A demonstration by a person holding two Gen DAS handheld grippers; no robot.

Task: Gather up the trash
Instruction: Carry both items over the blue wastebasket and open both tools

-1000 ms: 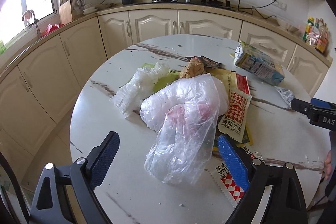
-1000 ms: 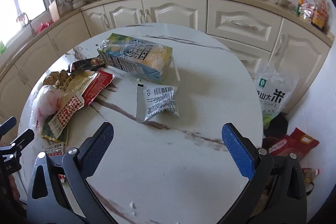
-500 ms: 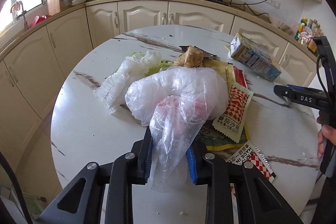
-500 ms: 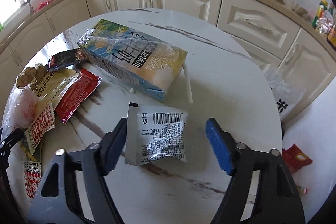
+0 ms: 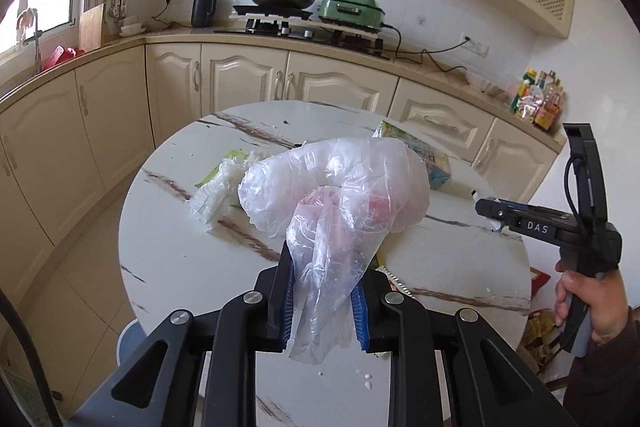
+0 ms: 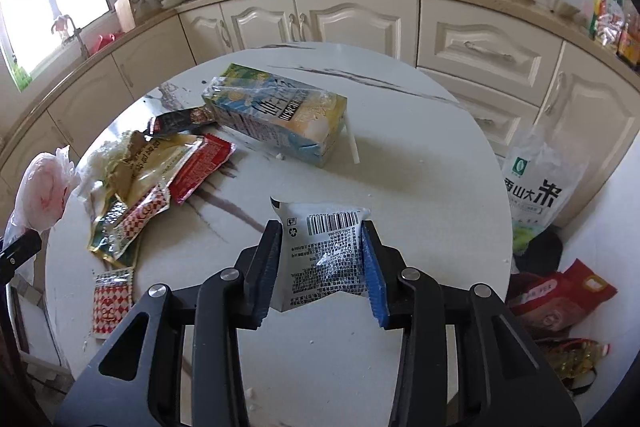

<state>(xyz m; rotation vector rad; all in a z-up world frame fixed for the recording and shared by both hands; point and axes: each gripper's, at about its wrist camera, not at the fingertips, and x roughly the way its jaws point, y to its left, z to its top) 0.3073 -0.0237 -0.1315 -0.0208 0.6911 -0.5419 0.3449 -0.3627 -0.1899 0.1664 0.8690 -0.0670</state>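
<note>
My left gripper (image 5: 323, 301) has its jaws clamped on the neck of a crumpled clear plastic bag with something pink inside (image 5: 340, 195); the bag's bulk stands up ahead of the blue pads (image 5: 289, 303), and from the right wrist view it looks clear of the counter, though I can't be sure its lower fold isn't brushing the surface. My right gripper (image 6: 320, 269) has just been closing its jaws, and they now pinch a small white sachet printed with a barcode (image 6: 325, 251) from both sides, the pads pressing its edges above the round white marble-patterned counter (image 6: 420, 155). In the left wrist view I see my right hand (image 5: 592, 307) on the black pistol grip of that gripper.

Left on the counter: a blue-and-yellow drink carton lying on its side (image 6: 276, 115) with a white straw (image 6: 352, 143) beside it, a heap of gold, red and checkered snack wrappers (image 6: 152, 183) to its left, one small red-and-white checkered packet (image 6: 112, 301) near the counter's edge, and a crinkled clear plastic sleeve (image 5: 216, 191) beyond the bag.
</note>
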